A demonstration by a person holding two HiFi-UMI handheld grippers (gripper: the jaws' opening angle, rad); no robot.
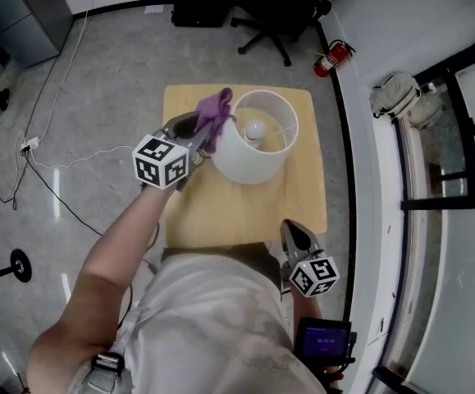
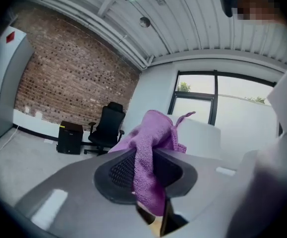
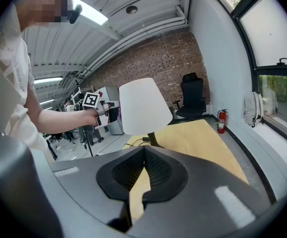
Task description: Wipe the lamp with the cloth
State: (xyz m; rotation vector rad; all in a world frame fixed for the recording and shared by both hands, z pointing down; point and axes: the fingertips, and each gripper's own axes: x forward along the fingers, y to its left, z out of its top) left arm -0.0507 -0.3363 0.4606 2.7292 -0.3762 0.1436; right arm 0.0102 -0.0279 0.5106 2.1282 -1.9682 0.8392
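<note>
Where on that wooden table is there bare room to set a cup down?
The near half of the table, between the lamp's white shade and the person, is bare wood. A narrow strip runs right of the shade. The far left is crowded: the left hand-held gripper holds the purple cloth at the shade's rim.

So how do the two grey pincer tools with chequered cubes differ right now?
The left gripper pinches a purple cloth; the right gripper is closed on nothing. The left is up beside the white lampshade; the right sits low by the wooden table. Both carry marker cubes.
</note>
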